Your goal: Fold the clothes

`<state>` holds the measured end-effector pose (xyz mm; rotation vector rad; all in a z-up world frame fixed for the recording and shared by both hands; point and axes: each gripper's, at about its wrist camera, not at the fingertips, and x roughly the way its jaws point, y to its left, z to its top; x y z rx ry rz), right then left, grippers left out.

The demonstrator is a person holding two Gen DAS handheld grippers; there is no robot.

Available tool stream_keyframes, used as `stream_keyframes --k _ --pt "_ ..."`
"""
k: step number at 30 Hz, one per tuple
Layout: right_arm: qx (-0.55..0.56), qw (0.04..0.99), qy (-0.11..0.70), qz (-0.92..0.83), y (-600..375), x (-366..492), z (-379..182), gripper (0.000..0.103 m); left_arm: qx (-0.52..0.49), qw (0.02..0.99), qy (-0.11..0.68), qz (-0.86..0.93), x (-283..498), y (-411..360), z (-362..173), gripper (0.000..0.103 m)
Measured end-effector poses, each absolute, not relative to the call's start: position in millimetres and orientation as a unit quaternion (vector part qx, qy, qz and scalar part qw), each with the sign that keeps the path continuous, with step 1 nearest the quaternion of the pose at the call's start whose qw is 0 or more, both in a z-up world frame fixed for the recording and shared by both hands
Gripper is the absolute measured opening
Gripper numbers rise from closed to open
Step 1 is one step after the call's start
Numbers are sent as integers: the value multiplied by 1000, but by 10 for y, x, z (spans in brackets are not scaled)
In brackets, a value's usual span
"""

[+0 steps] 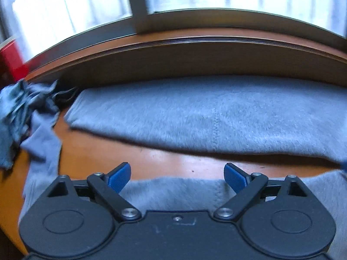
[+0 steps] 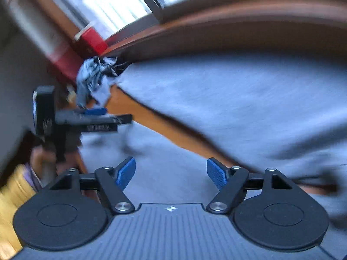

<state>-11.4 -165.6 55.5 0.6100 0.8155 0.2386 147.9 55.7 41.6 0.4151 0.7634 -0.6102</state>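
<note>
Grey garment (image 1: 208,117) on wooden table (image 1: 173,160); both claws, left claw (image 1: 177,176) and right claw (image 2: 171,174), wide, empty.

Grey fleecy garment (image 1: 216,119) lies spread flat on the orange-brown wooden surface, its far edge against the raised wooden ledge. A stitched seam runs down its middle. A second grey portion (image 1: 173,192) lies nearer, with a strip of bare wood between the two. A crumpled dark blue-grey cloth (image 1: 19,117) sits bunched at the garment's left end; whether it touches cannot be determined.
</note>
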Motion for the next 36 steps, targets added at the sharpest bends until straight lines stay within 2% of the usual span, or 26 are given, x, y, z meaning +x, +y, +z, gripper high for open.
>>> stream_keyframes --k 5,12,16,22,24,28,36 --pt "284 863 414 60 -1396 197 420 75 215 834 369 -350 1676 600 365 92" --pt "233 918 320 -34 -1537 483 716 75 257 811 333 -406 1910 407 249 92" --pt "209 912 341 -93 -1836 847 535 74 244 819 329 -402 2261 201 165 92" --pt "248 912 321 -62 -1861 401 780 76 207 813 362 -406 2490 189 143 92" --pt "291 899 328 -3 -1797 104 870 80 196 798 370 -435 2390 292 191 92" --pt "379 854 354 47 -1681 -393 759 81 193 757 388 -489 2131 354 223 92" --pt "442 826 350 4 -1788 -497 366 81 283 749 322 -505 1727 59 71 92"
